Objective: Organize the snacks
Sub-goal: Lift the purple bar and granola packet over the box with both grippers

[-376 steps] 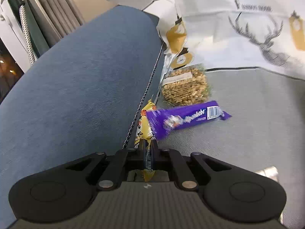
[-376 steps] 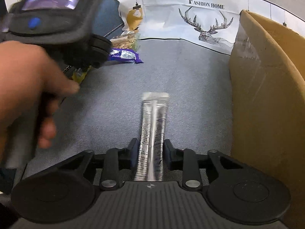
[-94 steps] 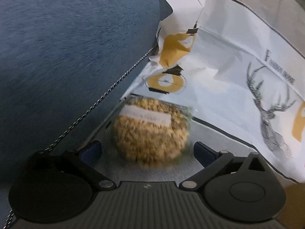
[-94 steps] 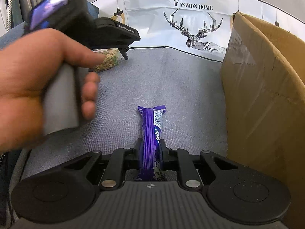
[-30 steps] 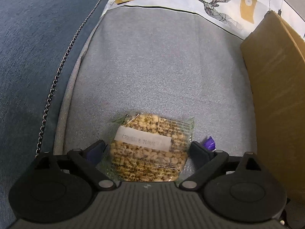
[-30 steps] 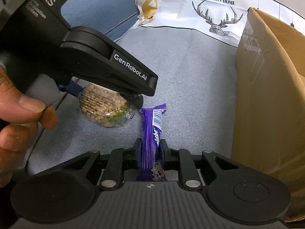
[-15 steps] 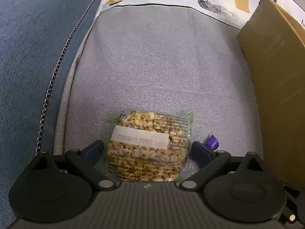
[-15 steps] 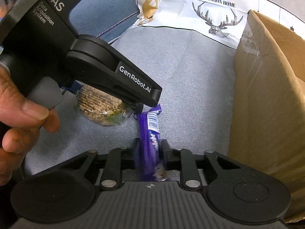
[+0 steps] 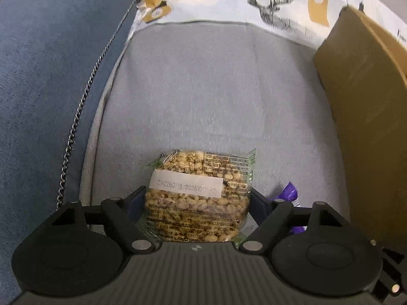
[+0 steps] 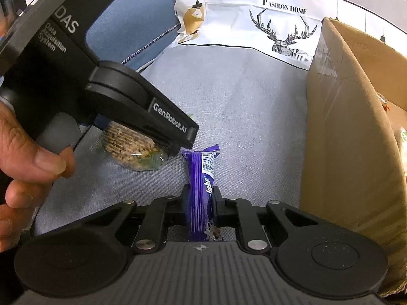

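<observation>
Two snacks gripped above the grey cushion [image 9: 216, 96]

Left gripper [image 9: 197, 200] (housing marked "GenRobot.AI", "DAS") clamps a clear nut-brittle pack [image 9: 201, 195] stamped "C20260118"; right gripper [image 10: 199, 200] pinches a purple "…liebe" bar [image 10: 202, 175] beside the cardboard box [image 10: 351, 137]. Cloth behind reads "FASHION HOME" [image 10: 283, 6].

Even indoor light, soft shadows, strong fisheye bending at edges, slight blur
</observation>
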A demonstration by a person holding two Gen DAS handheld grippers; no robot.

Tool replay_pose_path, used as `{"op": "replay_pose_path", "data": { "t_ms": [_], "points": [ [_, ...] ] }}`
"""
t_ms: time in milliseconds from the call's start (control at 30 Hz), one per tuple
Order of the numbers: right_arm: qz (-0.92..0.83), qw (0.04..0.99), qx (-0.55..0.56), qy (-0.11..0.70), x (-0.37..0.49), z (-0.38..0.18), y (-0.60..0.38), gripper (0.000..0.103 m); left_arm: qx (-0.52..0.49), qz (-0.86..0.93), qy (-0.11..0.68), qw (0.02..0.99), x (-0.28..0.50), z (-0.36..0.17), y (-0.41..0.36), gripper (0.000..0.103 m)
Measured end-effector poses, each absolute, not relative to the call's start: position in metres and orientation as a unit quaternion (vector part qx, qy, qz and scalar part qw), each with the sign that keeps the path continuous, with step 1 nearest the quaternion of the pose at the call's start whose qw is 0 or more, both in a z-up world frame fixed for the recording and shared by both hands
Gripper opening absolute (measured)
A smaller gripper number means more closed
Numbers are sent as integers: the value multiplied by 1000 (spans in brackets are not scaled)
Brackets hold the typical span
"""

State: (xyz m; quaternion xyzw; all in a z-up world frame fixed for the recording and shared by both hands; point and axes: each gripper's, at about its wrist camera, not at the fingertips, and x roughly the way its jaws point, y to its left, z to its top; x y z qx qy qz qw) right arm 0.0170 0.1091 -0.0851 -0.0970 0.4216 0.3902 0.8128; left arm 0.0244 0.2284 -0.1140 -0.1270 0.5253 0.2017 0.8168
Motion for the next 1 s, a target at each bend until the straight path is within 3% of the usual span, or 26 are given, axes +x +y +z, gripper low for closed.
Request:
{"op": "replay_pose_path", "data": {
  "t_ms": [433,1000],
  "points": [
    [389,829,-93,392,5,-73,102,16,-170,200,456,850,15,-87,231,85],
    [388,879,-52,272,-21,-6,64,16,-196,189,344,899,-4,-37,222,85]
  ]
}}
